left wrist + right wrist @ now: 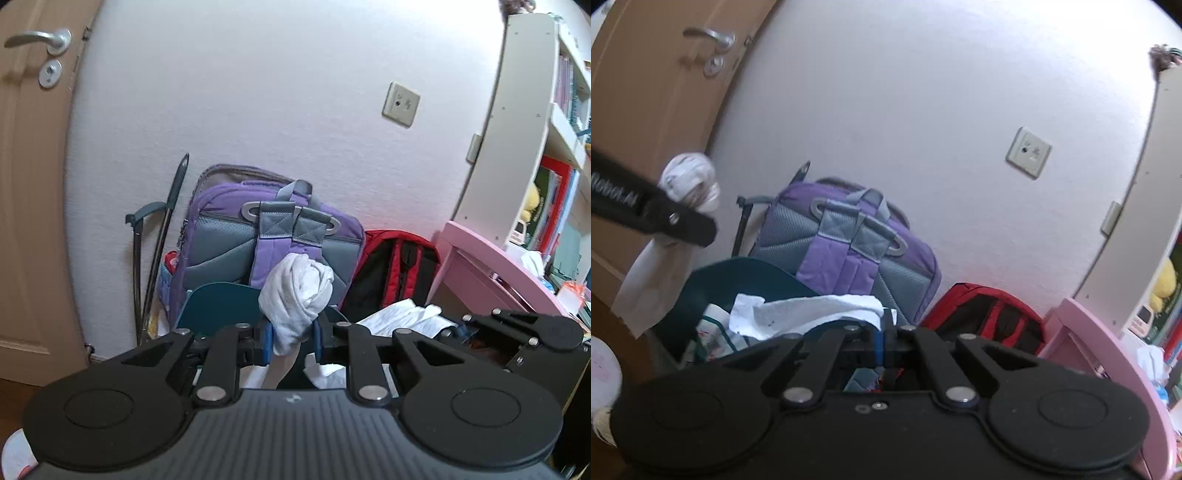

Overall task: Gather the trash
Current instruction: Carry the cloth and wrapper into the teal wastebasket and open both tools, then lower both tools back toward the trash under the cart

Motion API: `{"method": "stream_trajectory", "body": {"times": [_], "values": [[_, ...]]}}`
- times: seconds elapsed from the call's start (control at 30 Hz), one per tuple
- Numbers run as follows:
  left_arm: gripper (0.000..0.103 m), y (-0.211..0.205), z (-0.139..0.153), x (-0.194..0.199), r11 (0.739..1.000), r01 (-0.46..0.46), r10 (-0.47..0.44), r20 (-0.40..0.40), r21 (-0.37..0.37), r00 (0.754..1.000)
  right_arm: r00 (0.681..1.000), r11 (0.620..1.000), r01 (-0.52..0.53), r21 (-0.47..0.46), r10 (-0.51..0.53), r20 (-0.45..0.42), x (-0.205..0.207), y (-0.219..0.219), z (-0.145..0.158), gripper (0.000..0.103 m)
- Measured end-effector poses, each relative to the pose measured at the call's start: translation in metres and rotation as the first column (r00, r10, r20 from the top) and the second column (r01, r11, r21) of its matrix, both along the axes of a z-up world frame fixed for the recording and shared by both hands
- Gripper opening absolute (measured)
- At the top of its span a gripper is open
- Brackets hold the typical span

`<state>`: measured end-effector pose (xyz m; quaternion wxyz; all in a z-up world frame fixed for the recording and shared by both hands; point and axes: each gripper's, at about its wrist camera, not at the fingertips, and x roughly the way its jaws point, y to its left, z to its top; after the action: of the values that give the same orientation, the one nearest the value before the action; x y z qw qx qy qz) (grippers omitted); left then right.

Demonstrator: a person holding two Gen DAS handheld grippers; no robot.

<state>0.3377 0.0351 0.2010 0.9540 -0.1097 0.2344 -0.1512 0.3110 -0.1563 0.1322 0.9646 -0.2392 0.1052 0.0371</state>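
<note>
My left gripper (pixel 293 339) is shut on a crumpled white wad (pixel 299 291), which bulges above the blue pads while a tail hangs below them. In the right wrist view the same wad (pixel 689 177) sits high at the left in the left gripper's black fingers (pixel 683 221). My right gripper (pixel 882 343) is shut, and the edge of a white paper sheet (pixel 812 314) looks pinched at its tips. The sheet drapes over a dark teal bin (pixel 746 277) holding more scraps. The teal bin (pixel 218 302) also shows behind the left gripper.
A purple-grey backpack (pixel 258 229) and a red backpack (pixel 391 269) lean on the white wall behind the bin. A pink desk (pixel 491 266) and a white bookshelf (pixel 517 129) stand at the right. A brown door (pixel 29 184) is at the left, with dark poles (pixel 162 236) beside it.
</note>
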Motion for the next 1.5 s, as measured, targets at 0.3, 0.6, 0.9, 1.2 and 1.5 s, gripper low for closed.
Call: {"method": "stream_trajectory", "body": {"times": [0.3,0.6,0.9,1.2,1.5], "values": [[0.020,-0.023,-0.058,0.062,0.999,0.019,-0.012,-0.122,0.050,0.993,0.990,0.999,-0.029,-0.045,0.022,-0.139,0.066,0.006,-0.024,0.000],[0.022,-0.032,-0.099,0.083,0.995,0.016,0.005,-0.224,0.094,0.975,0.969,0.999,-0.053,-0.006,0.050,-0.244,0.086,0.006,-0.043,0.026],[0.074,-0.030,-0.092,0.066,0.992,-0.046,0.070,-0.207,0.120,0.976,0.968,0.998,-0.056,0.031,0.062,-0.243,0.072,-0.001,-0.031,0.042],[0.082,-0.025,-0.066,0.023,0.992,-0.046,0.066,-0.168,0.122,0.984,0.972,0.995,-0.067,0.078,0.082,-0.221,0.027,-0.015,-0.008,0.049],[0.082,-0.022,-0.046,-0.032,0.988,-0.033,0.054,-0.141,0.149,0.989,0.963,0.979,-0.097,0.178,0.137,-0.231,-0.031,-0.028,0.008,0.052]]}}
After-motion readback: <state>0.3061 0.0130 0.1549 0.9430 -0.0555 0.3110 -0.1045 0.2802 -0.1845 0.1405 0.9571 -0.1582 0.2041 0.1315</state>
